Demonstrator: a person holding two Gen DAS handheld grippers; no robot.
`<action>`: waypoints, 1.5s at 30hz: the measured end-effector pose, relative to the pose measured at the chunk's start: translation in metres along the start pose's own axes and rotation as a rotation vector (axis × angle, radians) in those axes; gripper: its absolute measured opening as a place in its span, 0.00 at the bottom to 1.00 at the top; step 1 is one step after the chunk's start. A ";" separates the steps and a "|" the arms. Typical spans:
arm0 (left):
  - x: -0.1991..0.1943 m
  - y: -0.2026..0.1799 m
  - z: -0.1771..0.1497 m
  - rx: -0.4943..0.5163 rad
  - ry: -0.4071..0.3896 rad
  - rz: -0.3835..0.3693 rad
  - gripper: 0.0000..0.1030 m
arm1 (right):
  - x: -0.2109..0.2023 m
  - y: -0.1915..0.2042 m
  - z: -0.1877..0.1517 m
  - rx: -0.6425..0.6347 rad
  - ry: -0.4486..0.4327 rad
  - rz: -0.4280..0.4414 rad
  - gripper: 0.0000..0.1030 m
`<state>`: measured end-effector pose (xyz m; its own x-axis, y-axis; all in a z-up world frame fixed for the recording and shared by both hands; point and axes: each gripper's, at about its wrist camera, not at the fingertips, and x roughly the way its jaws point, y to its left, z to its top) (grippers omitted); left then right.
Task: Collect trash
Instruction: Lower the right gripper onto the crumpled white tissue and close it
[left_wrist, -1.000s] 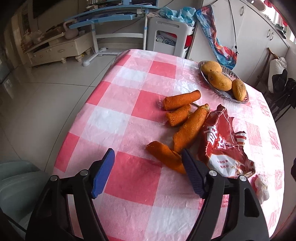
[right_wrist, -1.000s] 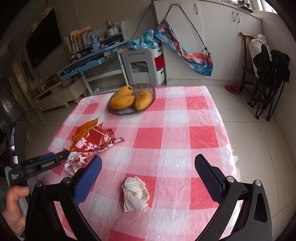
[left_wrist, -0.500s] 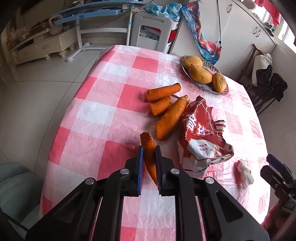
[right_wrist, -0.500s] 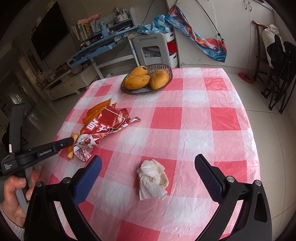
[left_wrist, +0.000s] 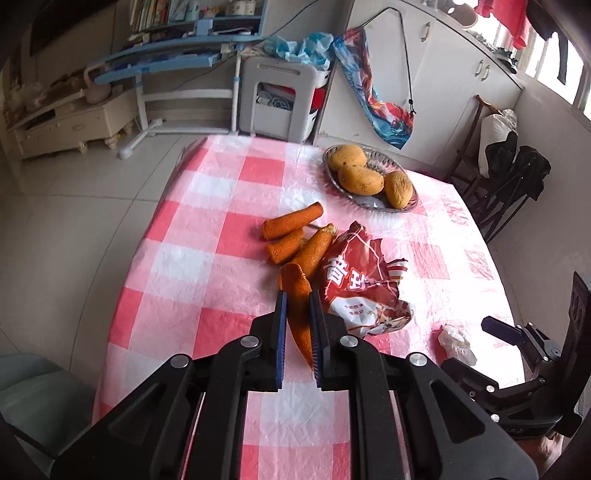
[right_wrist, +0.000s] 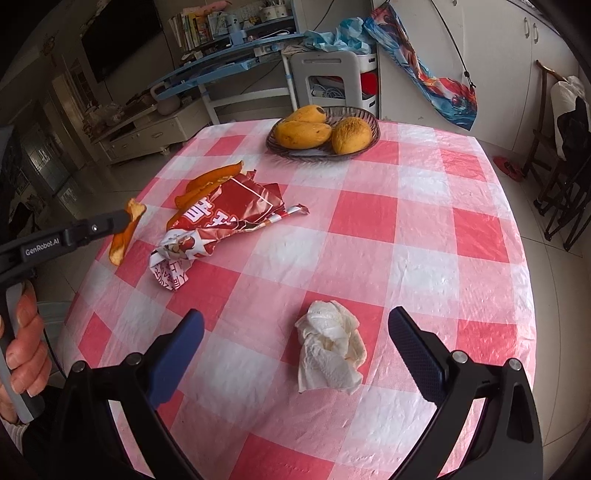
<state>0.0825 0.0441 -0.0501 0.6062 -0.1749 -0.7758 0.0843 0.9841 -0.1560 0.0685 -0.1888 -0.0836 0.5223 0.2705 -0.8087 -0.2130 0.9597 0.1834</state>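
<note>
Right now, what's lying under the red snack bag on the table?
In the right wrist view the red snack bag lies over the near ends of the orange peel strips, on the checkered tablecloth. Whatever else is beneath it stays covered.

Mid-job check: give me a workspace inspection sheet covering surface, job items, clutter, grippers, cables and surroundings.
Surface: table under a red-and-white checked cloth.
Job's things: orange peel strip held off the table; three peels; torn red snack bag; crumpled tissue.
Clutter: basket of mangoes.
Grippers: left gripper shut on the strip; right gripper open around the tissue.
Cables: nothing seen on the table.
Surroundings: desk, cabinets, tiled floor.
</note>
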 end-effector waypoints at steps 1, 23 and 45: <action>-0.005 -0.005 0.001 0.025 -0.027 0.011 0.11 | 0.000 0.000 0.000 -0.003 -0.002 0.000 0.93; -0.020 -0.029 -0.003 0.127 -0.103 0.039 0.11 | 0.007 0.007 -0.003 -0.029 0.011 -0.005 0.82; -0.023 -0.029 -0.002 0.122 -0.118 0.053 0.11 | 0.011 0.008 -0.009 -0.053 0.056 -0.007 0.30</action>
<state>0.0644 0.0197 -0.0288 0.7005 -0.1250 -0.7026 0.1409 0.9894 -0.0355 0.0651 -0.1791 -0.0957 0.4771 0.2574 -0.8403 -0.2536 0.9558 0.1488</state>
